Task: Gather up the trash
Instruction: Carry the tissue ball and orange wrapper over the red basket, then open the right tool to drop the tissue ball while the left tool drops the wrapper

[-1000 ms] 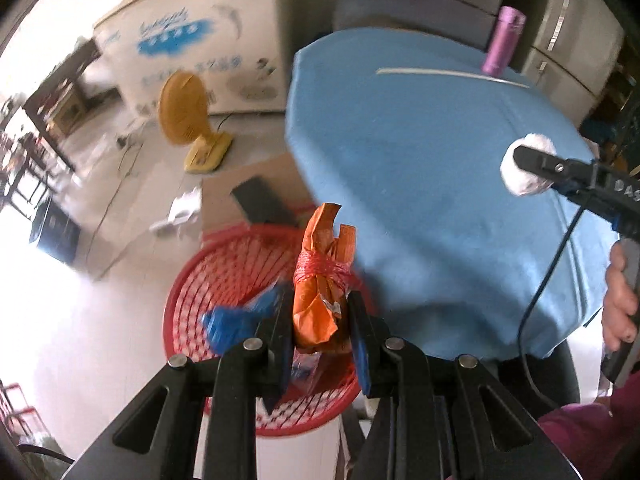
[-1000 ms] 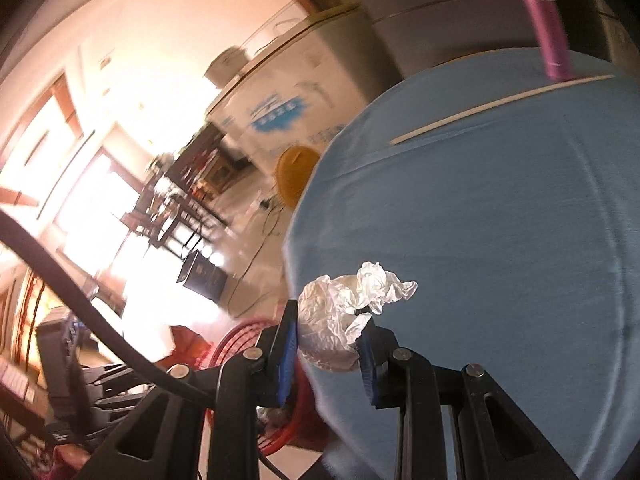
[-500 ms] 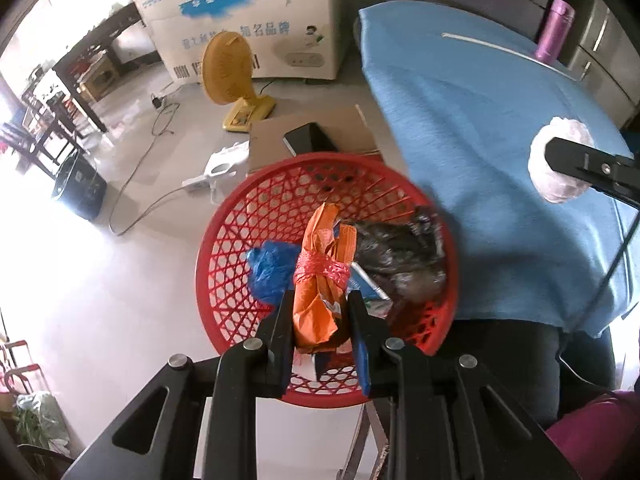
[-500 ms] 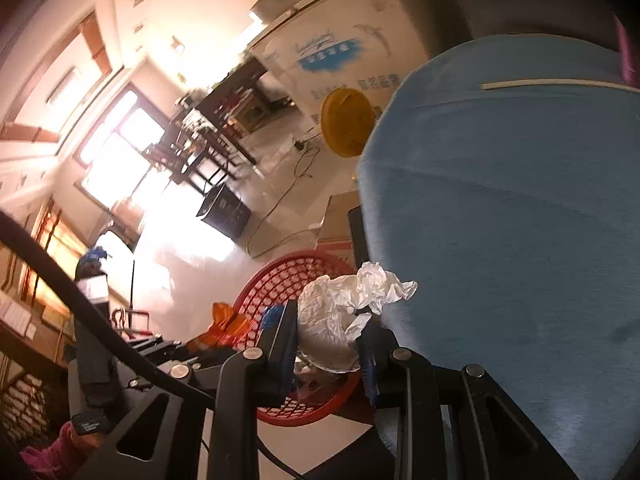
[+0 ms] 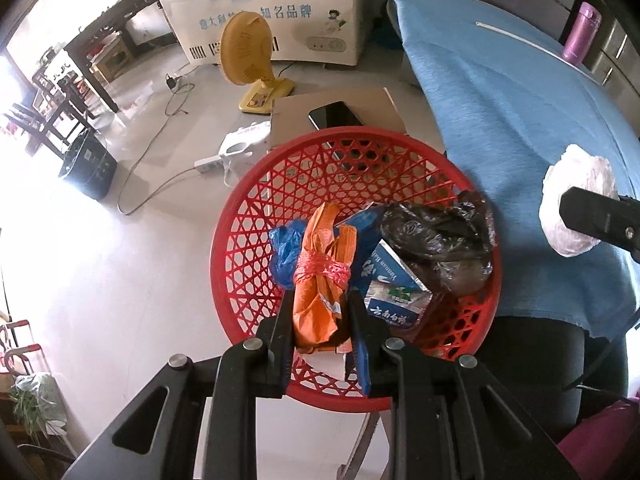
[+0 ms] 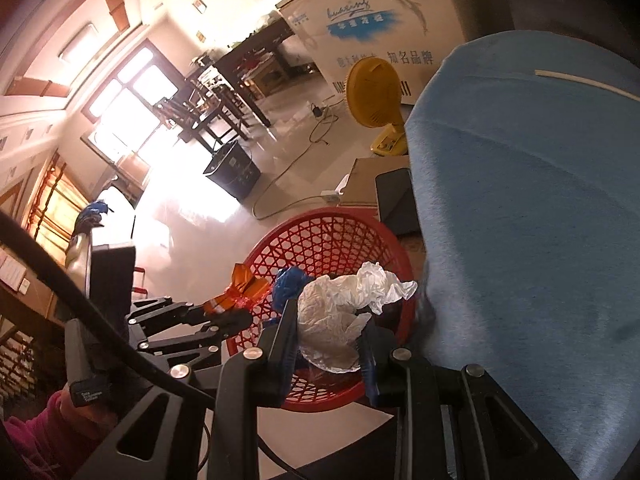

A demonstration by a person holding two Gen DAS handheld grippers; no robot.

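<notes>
My left gripper is shut on an orange wrapper tied with red string and holds it over the red mesh basket. The basket holds a blue bag, a black bag and a blue carton. My right gripper is shut on a crumpled white paper wad and holds it over the basket's rim, beside the blue-clothed table. The wad also shows at the right of the left wrist view.
A yellow fan, a white freezer, a cardboard sheet with a black phone and a power strip with cable lie on the floor beyond the basket. A purple bottle and a white stick are on the table.
Both grippers have moved off the table to above the red basket, each still holding its piece of trash. The basket's contents have come into view.
</notes>
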